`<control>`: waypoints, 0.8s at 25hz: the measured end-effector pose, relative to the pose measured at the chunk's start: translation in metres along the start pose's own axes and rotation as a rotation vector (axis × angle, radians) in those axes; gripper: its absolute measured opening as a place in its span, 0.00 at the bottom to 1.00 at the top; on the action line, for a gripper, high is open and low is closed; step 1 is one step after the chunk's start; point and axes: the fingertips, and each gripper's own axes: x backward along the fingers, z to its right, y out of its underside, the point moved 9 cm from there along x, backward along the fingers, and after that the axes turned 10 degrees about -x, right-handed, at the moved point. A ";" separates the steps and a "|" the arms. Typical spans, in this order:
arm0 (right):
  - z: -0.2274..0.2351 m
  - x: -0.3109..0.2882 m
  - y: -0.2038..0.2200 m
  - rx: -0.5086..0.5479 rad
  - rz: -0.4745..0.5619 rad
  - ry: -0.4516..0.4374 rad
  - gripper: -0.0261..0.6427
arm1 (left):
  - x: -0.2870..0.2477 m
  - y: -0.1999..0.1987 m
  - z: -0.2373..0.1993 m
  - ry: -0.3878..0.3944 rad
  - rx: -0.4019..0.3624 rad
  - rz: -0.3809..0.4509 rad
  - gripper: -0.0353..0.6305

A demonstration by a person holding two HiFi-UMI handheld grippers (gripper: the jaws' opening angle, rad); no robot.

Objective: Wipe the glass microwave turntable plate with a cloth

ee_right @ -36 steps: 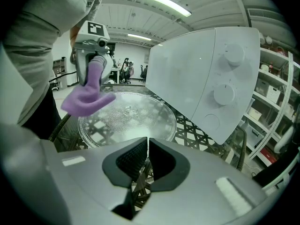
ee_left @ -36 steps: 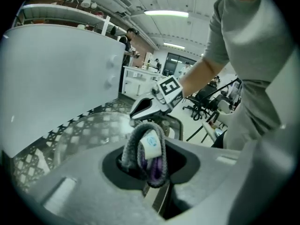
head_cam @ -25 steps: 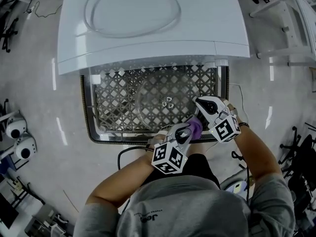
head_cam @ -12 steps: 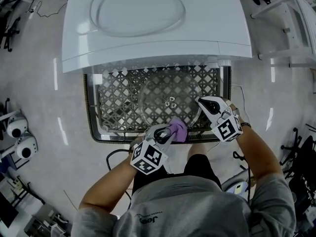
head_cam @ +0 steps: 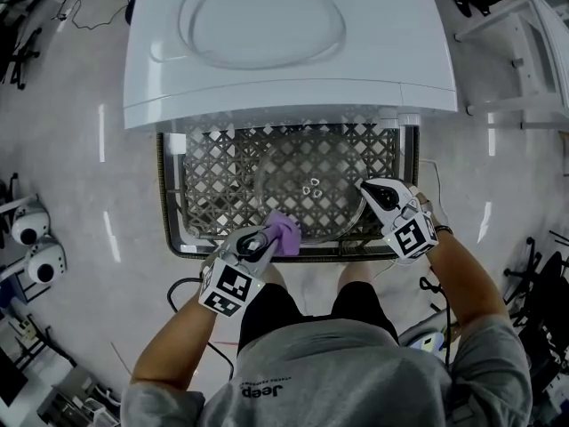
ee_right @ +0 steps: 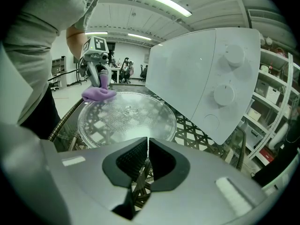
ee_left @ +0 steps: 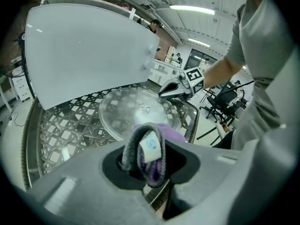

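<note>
Head view: the left tongs [head_cam: 256,242], pinching the purple cloth [head_cam: 284,232], are sweeping leftward along the near edge of the lattice surface [head_cam: 206,185]. A second ago the cloth was lying close beside the right tongs [head_cam: 372,192]; now it is sitting on the near-left rim of the glass turntable plate [head_cam: 302,160], so the wiping stroke is judged to be under way along the plate's near side. The right tongs are holding their place at the plate's right rim, probably steadying it. The plate is lying flat on the surface, just in front of the white microwave [head_cam: 284,43]. Left gripper view: this view is showing what the head view is not, namely the cloth's grey hem and label folded tightly between the jaws [ee_left: 145,154]. Right gripper view: the jaws are pressing together [ee_right: 148,156] right at the plate's edge [ee_right: 126,118]; whether glass is lying between them is not discernible. The cloth [ee_right: 98,94] is resting on the far rim there.
</note>
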 end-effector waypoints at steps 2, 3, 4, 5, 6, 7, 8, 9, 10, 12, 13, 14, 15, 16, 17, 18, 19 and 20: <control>0.000 0.000 0.000 -0.006 0.001 0.004 0.07 | 0.000 -0.001 -0.001 0.000 0.008 0.008 0.18; 0.000 0.000 0.000 -0.012 0.000 0.007 0.07 | 0.000 -0.002 0.000 0.000 0.014 0.015 0.18; 0.000 -0.001 0.000 -0.019 -0.001 0.010 0.07 | 0.000 -0.002 0.000 -0.001 0.020 0.021 0.18; 0.000 -0.001 -0.001 -0.026 -0.005 0.011 0.07 | 0.001 -0.003 0.000 -0.003 0.026 0.027 0.18; 0.000 -0.001 -0.001 -0.029 -0.010 0.012 0.07 | 0.002 -0.003 0.000 -0.007 0.030 0.030 0.18; 0.000 -0.001 -0.002 -0.028 -0.019 0.012 0.07 | 0.003 -0.004 -0.001 -0.011 0.034 0.031 0.18; 0.000 -0.001 -0.003 -0.022 -0.029 0.011 0.07 | 0.003 -0.005 -0.001 -0.014 0.037 0.032 0.18; -0.001 -0.002 -0.003 -0.014 -0.042 0.009 0.07 | 0.004 -0.007 -0.002 -0.016 0.039 0.032 0.18; -0.001 -0.002 -0.004 -0.007 -0.056 0.007 0.06 | 0.004 -0.009 -0.002 -0.018 0.040 0.032 0.18; -0.002 -0.004 -0.005 0.005 -0.082 0.001 0.06 | 0.004 -0.012 -0.002 -0.024 0.042 0.035 0.18; -0.002 -0.006 -0.006 0.009 -0.094 -0.003 0.05 | 0.004 -0.014 -0.002 -0.028 0.044 0.037 0.18; -0.003 -0.007 -0.006 0.011 -0.106 -0.006 0.05 | 0.005 -0.017 -0.003 -0.032 0.047 0.041 0.18; -0.003 -0.007 -0.007 0.008 -0.118 -0.007 0.05 | 0.006 -0.020 -0.003 -0.035 0.051 0.047 0.18; -0.004 -0.008 -0.008 0.002 -0.131 -0.007 0.05 | 0.007 -0.024 -0.003 -0.036 0.055 0.056 0.18; -0.004 -0.008 -0.008 -0.002 -0.143 -0.005 0.05 | 0.009 -0.029 -0.003 -0.038 0.060 0.066 0.18; -0.004 -0.008 -0.009 -0.003 -0.157 -0.002 0.05 | 0.011 -0.035 -0.003 -0.039 0.064 0.078 0.18; -0.004 -0.009 -0.009 -0.001 -0.171 -0.001 0.05 | 0.014 -0.041 -0.004 -0.043 0.069 0.090 0.18; -0.004 -0.009 -0.010 0.002 -0.184 -0.002 0.05 | 0.017 -0.046 -0.004 -0.047 0.073 0.102 0.18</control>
